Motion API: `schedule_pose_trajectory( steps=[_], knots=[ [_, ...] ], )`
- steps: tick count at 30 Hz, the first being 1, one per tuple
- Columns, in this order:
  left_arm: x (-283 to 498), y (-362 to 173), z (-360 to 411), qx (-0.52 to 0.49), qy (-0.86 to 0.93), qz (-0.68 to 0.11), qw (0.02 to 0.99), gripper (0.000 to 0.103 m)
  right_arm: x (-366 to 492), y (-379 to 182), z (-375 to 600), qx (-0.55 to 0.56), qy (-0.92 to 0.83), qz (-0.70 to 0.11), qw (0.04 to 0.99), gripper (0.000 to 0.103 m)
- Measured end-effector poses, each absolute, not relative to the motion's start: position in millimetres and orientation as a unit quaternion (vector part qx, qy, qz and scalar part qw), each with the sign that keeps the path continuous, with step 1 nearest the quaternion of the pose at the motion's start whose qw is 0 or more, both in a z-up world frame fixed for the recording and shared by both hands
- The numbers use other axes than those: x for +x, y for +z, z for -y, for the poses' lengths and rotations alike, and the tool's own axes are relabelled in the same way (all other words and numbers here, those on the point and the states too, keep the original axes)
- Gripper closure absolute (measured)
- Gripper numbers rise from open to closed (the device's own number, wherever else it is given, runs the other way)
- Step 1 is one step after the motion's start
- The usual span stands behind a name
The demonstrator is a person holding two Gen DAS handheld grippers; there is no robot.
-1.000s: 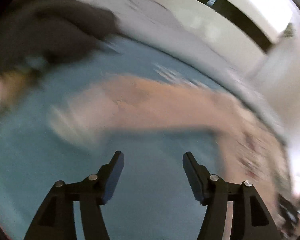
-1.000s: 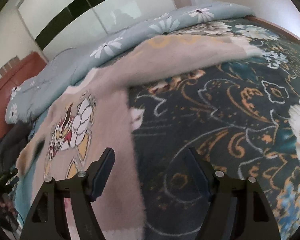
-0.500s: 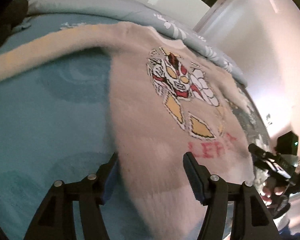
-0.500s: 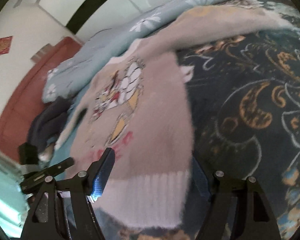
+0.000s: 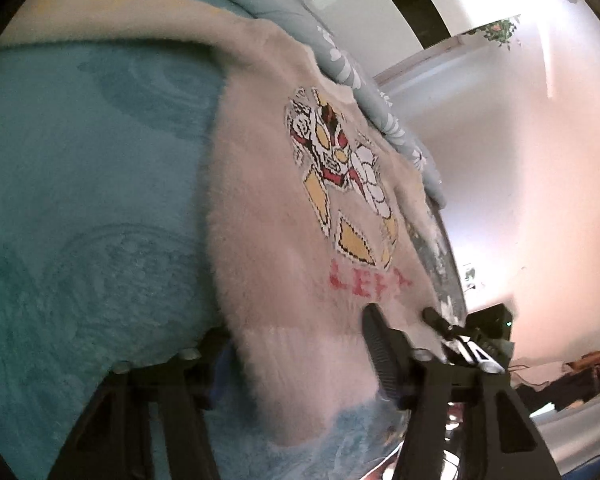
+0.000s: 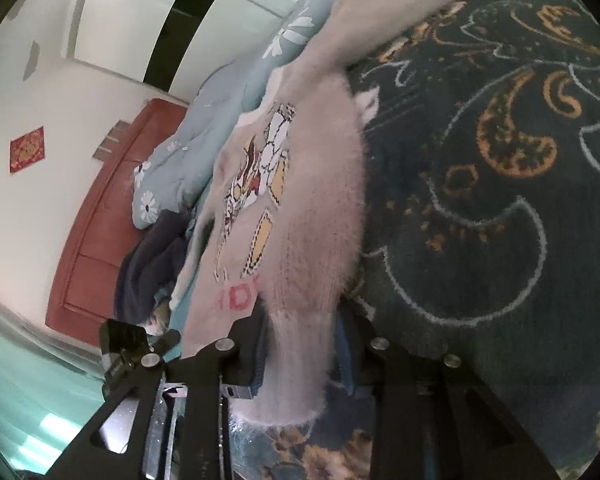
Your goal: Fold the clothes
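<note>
Bed: the spread is what your sweater lies flat on.
Sweater: its long axis runs straight away from you, hem nearest, collar far.
Left gripper: closing on the hem's left corner, ribbing between the jaws.
Right gripper: closing on the right corner, nearly pinched; both equally near.

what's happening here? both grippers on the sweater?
A person with a handheld gripper in each hand is starting to fold a fluffy pale pink sweater with a cartoon figure, spread on a bed. The left gripper straddles one bottom hem corner, the right gripper the other. Both sets of jaws are closing with hem fabric between them. No fold made yet.
</note>
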State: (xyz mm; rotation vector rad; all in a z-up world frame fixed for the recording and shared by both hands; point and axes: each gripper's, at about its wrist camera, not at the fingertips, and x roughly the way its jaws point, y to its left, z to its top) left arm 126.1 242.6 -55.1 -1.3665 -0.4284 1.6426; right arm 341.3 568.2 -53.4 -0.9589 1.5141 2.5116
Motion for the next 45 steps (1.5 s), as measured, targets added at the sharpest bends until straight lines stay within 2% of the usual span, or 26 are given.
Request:
schedule_pose_trajectory(
  steps=[2, 4, 12, 19, 23, 25, 28, 34, 41, 45],
  knots=[
    [127.0, -58.7, -243.3, -0.563, 0.668, 0.171, 0.454, 0.091, 345.4, -49.6, -570.2, -0.311, 0.816, -0.486, 0.036, 0.071],
    [126.6, -59.7, -239.4, -0.559, 0.673, 0.178, 0.449, 0.093, 351.3, -47.2, -572.1, -0.309, 0.817, -0.485, 0.042, 0.069],
    [110.6, -50.4, -225.3, -0.538, 0.686, 0.208, 0.444, 0.093, 366.4, -52.1, -575.1, -0.3, 0.811, -0.501, 0.039, 0.067],
    [107.7, -75.4, -222.2, -0.561, 0.671, 0.222, 0.43, 0.093, 359.0, -65.2, -591.5, -0.252, 0.793, -0.554, 0.012, 0.067],
    [109.0, -74.1, -220.2, -0.56, 0.671, 0.222, 0.432, 0.093, 351.1, -61.9, -590.8, -0.252, 0.799, -0.546, 0.008, 0.067],
    [111.1, -71.3, -219.8, -0.558, 0.675, 0.215, 0.432, 0.093, 350.0, -60.5, -590.2, -0.247, 0.8, -0.546, 0.003, 0.072],
    [112.1, -64.0, -226.8, -0.555, 0.681, 0.202, 0.434, 0.094, 354.0, -58.9, -591.7, -0.237, 0.798, -0.553, 0.007, 0.092],
    [121.2, -43.6, -227.7, -0.534, 0.7, 0.164, 0.444, 0.094, 367.1, -45.7, -589.9, -0.264, 0.812, -0.519, 0.048, 0.094],
    [117.8, -54.4, -229.5, -0.543, 0.7, 0.16, 0.436, 0.091, 375.4, -55.3, -589.3, -0.285, 0.81, -0.507, 0.072, 0.095],
    [111.6, -45.1, -210.3, -0.532, 0.701, 0.177, 0.441, 0.089, 374.4, -37.1, -587.5, -0.298, 0.832, -0.453, 0.115, 0.094]
  ],
)
